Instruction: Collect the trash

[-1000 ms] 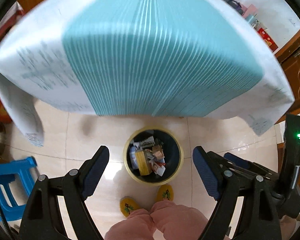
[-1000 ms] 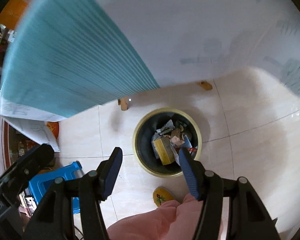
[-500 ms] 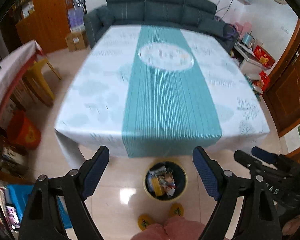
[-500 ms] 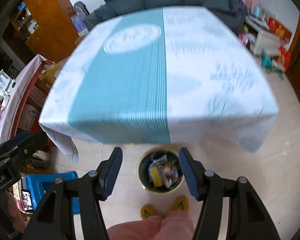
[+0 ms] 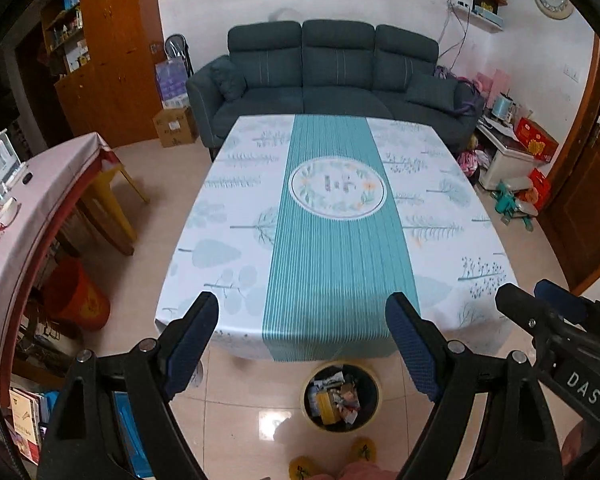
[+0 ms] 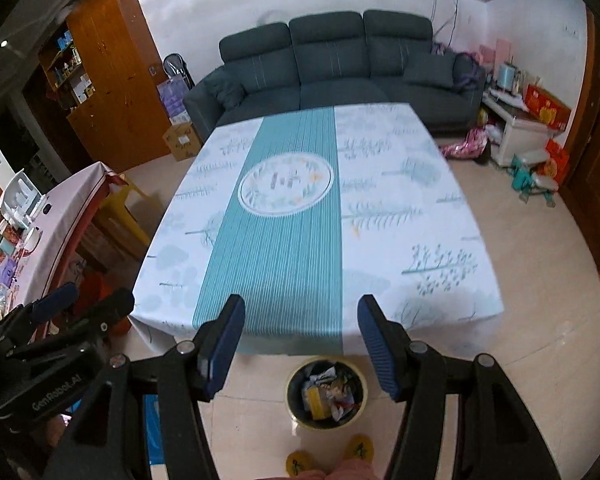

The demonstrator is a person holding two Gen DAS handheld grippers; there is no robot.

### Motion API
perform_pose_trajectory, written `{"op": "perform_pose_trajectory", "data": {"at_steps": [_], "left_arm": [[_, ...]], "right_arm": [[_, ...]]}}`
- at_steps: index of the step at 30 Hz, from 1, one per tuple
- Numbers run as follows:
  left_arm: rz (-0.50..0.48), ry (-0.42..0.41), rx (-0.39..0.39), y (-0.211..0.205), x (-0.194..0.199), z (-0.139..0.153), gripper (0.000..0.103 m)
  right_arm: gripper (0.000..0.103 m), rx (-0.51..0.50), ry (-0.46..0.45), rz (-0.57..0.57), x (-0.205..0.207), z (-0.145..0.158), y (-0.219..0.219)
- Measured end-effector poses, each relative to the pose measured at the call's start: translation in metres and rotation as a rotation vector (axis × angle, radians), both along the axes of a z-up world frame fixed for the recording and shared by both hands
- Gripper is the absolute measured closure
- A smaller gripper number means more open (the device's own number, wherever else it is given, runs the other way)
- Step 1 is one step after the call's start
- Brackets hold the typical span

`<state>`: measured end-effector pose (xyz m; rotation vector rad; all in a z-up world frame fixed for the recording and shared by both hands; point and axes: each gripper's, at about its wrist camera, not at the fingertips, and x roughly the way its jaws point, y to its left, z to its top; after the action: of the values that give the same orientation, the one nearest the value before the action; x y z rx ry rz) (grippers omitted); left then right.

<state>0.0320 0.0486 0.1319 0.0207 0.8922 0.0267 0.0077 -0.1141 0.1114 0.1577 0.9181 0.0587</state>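
Nearest the cameras, the left gripper (image 5: 302,342) and the right gripper (image 6: 302,346) are held with jaws spread and nothing between them. On the floor just below, a trash bin (image 5: 341,396) filled with wrappers is seen beside yellow slippers (image 5: 332,456). Beyond it, a table (image 5: 332,220) is covered by a teal-striped cloth. Farthest back, a dark sofa (image 5: 332,72) is set against the wall.

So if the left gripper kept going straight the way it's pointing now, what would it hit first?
Most likely the table: the open, empty left gripper aims down at the near end of its teal-striped cloth. Depth is unclear; a slightly steeper line would pass the edge toward the trash bin.
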Motion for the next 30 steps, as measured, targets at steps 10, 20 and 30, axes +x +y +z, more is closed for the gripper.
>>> {"op": "perform_pose_trajectory", "data": {"at_steps": [10, 20, 30], "left_arm": [[-0.009, -0.004, -0.006, -0.017, 0.002, 0.001, 0.019], [-0.014, 0.002, 0.011, -0.029, 0.005, 0.001, 0.019], [-0.005, 0.016, 0.018, -0.034, 0.01, -0.003, 0.019]], "right_arm": [[0.044, -0.035, -0.041, 0.009, 0.0, 0.011, -0.004], [0.044, -0.033, -0.054, 0.008, 0.0, 0.015, -0.013], [0.044, -0.029, -0.047, 0.017, 0.006, 0.013, -0.016]]}}
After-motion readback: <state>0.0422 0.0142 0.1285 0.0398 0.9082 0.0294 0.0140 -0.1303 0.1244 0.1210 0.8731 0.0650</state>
